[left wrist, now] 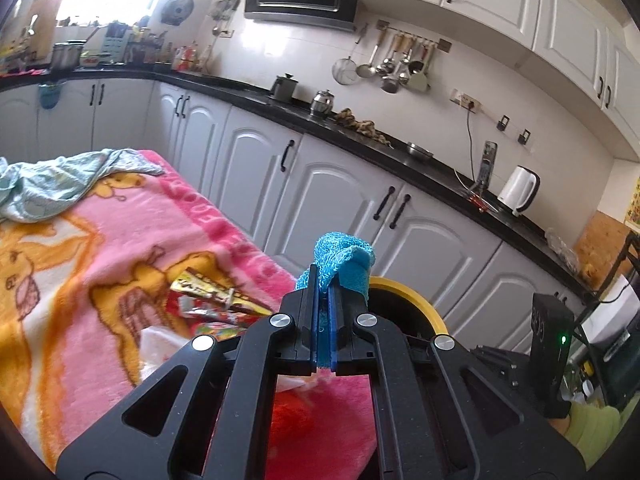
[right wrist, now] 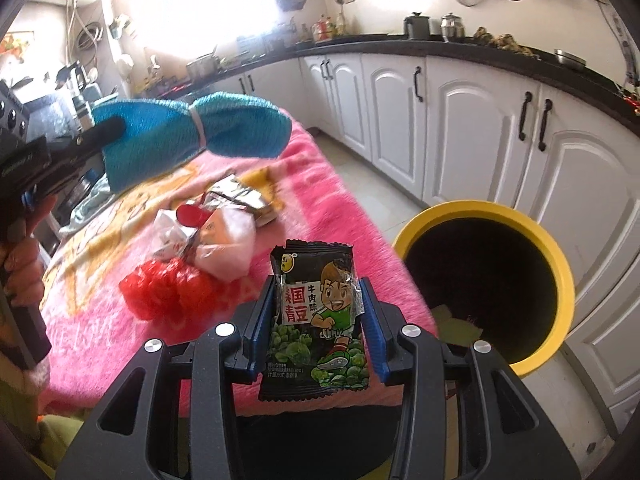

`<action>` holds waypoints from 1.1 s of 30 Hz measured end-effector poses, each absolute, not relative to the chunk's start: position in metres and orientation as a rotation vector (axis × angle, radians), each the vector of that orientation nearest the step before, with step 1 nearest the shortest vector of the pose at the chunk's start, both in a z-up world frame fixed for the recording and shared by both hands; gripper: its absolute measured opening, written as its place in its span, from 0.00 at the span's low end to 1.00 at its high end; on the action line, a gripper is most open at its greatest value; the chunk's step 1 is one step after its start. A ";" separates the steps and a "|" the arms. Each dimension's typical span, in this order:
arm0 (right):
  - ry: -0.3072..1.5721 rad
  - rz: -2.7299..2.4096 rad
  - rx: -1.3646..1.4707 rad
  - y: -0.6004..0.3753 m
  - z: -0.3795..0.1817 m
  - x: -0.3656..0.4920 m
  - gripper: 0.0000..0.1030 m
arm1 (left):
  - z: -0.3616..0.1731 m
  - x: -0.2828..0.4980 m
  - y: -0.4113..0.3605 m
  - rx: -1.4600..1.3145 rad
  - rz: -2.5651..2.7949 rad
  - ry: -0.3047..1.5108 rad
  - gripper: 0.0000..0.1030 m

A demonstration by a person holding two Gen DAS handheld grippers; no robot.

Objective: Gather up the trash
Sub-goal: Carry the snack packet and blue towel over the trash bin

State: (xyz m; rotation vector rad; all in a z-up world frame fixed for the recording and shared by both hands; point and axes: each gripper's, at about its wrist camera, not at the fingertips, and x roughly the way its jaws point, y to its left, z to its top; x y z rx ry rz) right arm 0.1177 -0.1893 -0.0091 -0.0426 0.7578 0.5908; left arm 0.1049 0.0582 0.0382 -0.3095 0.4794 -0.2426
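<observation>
My left gripper (left wrist: 325, 280) is shut on a blue knitted cloth (left wrist: 343, 259), held above the pink blanket's edge; the cloth also shows in the right wrist view (right wrist: 200, 132). My right gripper (right wrist: 320, 296) is shut on a black snack packet (right wrist: 316, 320) with a cartoon boy, held upright just left of the yellow-rimmed bin (right wrist: 560, 264). The bin's rim (left wrist: 404, 288) shows behind the left fingers. More wrappers (right wrist: 240, 196), a clear bag (right wrist: 224, 248) and a red mesh (right wrist: 168, 288) lie on the blanket; wrappers (left wrist: 208, 292) also show in the left view.
A pink cartoon blanket (left wrist: 100, 280) covers the table, with a pale green cloth (left wrist: 52, 184) at its far end. White cabinets (right wrist: 480, 128) under a black counter (left wrist: 360, 136) run along the wall. A white kettle (left wrist: 518, 190) stands on the counter.
</observation>
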 end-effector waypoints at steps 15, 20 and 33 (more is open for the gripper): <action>0.697 0.455 0.056 -0.253 0.007 0.144 0.37 | 0.036 0.136 0.005 -0.253 -0.327 0.514 0.01; 0.675 0.387 0.090 -0.278 0.008 0.161 0.37 | 0.032 0.150 -0.019 -0.226 -0.362 0.539 0.01; 0.739 0.266 0.118 -0.325 -0.025 0.214 0.38 | 0.006 0.196 -0.086 -0.163 -0.439 0.637 0.01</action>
